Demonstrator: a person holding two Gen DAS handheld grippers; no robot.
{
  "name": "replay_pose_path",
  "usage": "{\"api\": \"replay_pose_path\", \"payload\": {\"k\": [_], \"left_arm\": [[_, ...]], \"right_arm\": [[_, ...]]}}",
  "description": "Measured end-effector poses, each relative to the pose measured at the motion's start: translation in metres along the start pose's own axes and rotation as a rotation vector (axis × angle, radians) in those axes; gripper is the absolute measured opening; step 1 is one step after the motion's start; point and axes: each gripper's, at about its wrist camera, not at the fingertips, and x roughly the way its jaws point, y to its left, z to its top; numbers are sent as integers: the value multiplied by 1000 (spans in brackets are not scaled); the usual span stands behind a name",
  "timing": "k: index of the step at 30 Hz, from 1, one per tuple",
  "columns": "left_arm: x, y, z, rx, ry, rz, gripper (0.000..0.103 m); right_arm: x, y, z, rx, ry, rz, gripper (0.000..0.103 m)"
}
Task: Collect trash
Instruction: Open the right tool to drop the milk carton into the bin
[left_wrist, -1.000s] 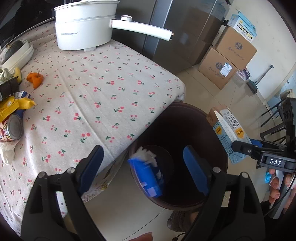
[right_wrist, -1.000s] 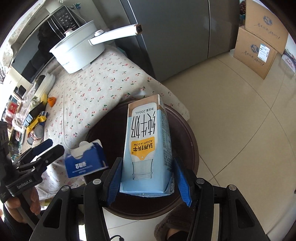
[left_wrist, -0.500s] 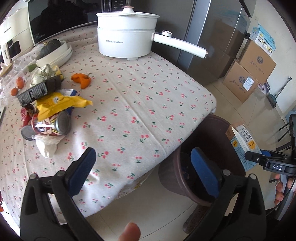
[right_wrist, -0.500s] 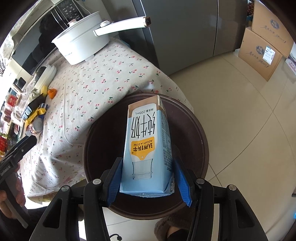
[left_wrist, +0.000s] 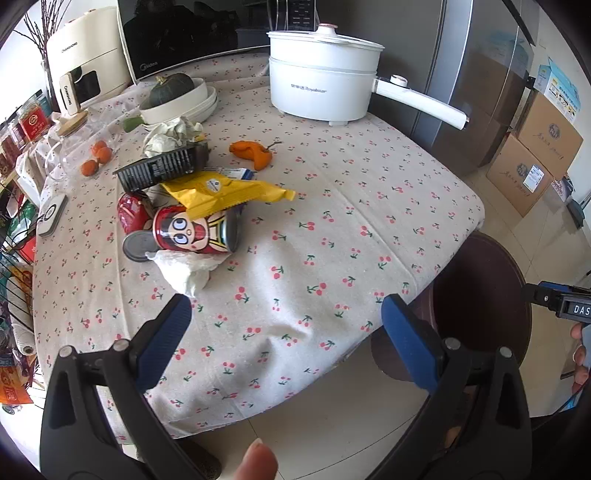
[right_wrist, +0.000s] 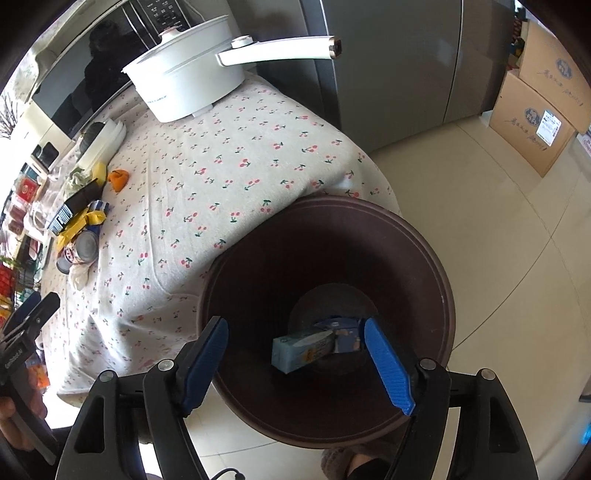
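I am holding the right tongs (right_wrist: 295, 358) spread wide and empty above the round dark-brown plastic bin (right_wrist: 439, 258); a moment ago they were pinching the light-blue milk carton (right_wrist: 301, 349), which is now lying on its side at the bottom of the bin beside a smaller blue carton (right_wrist: 343, 332) dropped there a second earlier. I am reading that as two pieces of trash collected and both tools free for the next pick. Over the same stretch I have been swinging the left tongs (left_wrist: 284, 332) away from the bin and back toward the cherry-print cloth-covered surface (left_wrist: 332, 206), and they are hovering spread open over its near edge, gripping nothing. The remaining trash is sitting ahead and to the left of them, well apart from the blue pads: a crumpled white tissue (left_wrist: 184, 267) lying nearest, touching a red cartoon-printed tin can (left_wrist: 194, 230) on its side, with a yellow snack wrapper (left_wrist: 221, 194) draped over the can and a black ribbed plastic tray (left_wrist: 159, 170) behind. An orange peel (left_wrist: 253, 153) is lying further back, toward the white electric pot (left_wrist: 321, 74). I am judging the tissue the easiest next target.
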Motion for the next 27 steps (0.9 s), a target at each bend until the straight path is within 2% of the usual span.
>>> {"api": "replay_pose_path", "payload": {"k": [11,19,23,27], "left_arm": [[-11,50,-8,-57,-5,66,102],[-9,99,-10,-129,-8,146,102],[0,125,-5,-172,42,135,102],[16,154,4,-279,115,54,102]], "right_arm": [[4,73,16,-108,-21,16,79],[15,133,26,-171,-18,51,82],[23,160,31,-200,-13,59,83],[32,182,36,-215,-7,62,83]]}}
